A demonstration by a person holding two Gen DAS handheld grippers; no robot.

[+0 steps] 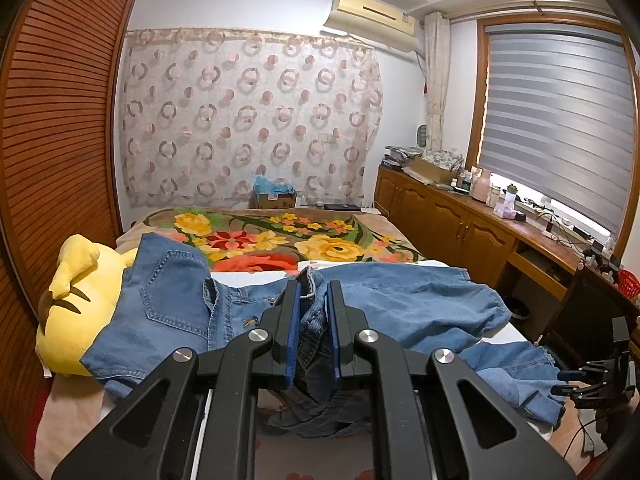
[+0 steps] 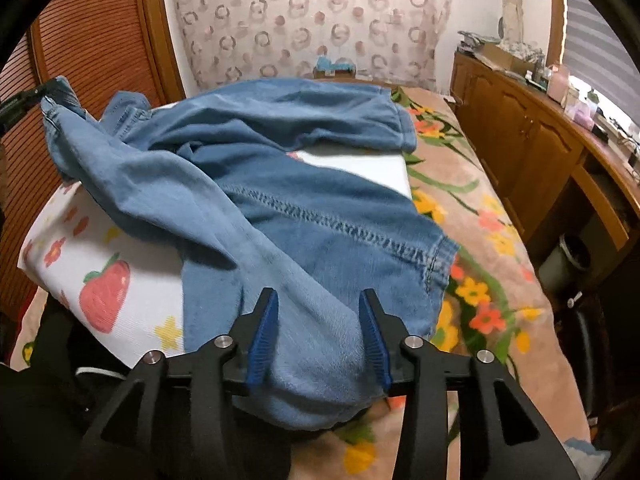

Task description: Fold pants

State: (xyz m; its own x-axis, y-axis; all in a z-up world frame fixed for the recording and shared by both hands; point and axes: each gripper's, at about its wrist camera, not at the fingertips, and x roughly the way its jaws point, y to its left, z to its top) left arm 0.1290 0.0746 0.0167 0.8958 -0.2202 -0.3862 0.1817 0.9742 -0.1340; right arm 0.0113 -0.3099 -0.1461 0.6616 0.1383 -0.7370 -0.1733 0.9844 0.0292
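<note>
A yellow plush toy [image 1: 76,304] lies at the bed's left side, partly under the denim pants [image 1: 400,304], which sprawl crumpled over a white strawberry-print cloth [image 2: 108,280] on the flowered blanket [image 1: 280,240]. A cardboard box [image 1: 276,198] of blue material sits beyond the bed. The left gripper [image 1: 313,292] is clamped on a bunched denim fold; the right gripper [image 2: 318,300] stands apart, a leg's rounded fold lying loosely between its blue pads.

we see a bedroom: a bed [image 1: 280,236] under a floral blanket, a slatted wooden wardrobe [image 1: 60,120] on the left, a circle-patterned curtain [image 1: 248,112], an air conditioner [image 1: 372,16], wooden cabinets [image 1: 448,216] beneath a bright window with blinds [image 1: 556,120].
</note>
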